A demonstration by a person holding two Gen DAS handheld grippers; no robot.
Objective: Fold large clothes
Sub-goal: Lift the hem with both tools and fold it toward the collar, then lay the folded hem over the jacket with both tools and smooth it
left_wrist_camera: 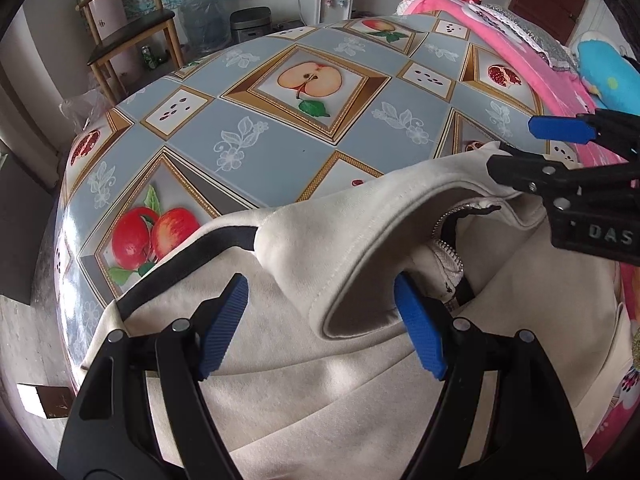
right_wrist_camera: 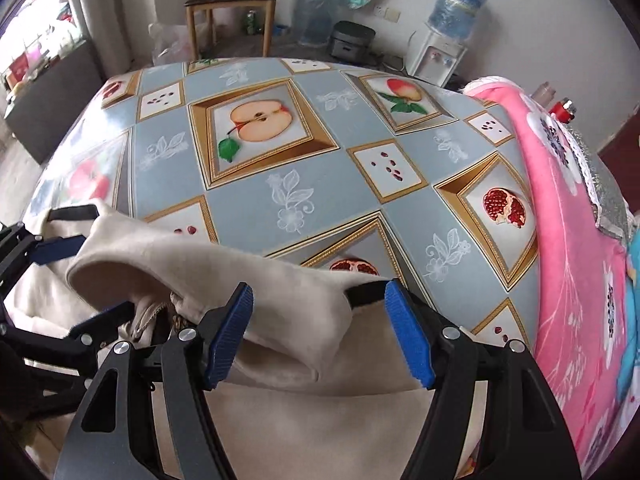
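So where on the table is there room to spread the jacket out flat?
The tablecloth is bare from the cream jacket to the far edge. The pink blanket crowds the right side, and the jacket fills the near edge.

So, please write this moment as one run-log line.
stage: fold not begun | jacket: cream, rumpled on table | left gripper: open above collar | right gripper: open above jacket

Your left gripper (left_wrist_camera: 320, 326) is a black plastic frame with triangular cut-outs, round silver rivets at the joints and ribbed blue pads (left_wrist_camera: 224, 328) on both fingers. Your right gripper (right_wrist_camera: 320, 334) matches it; raised letters "DAS" mark its black body.
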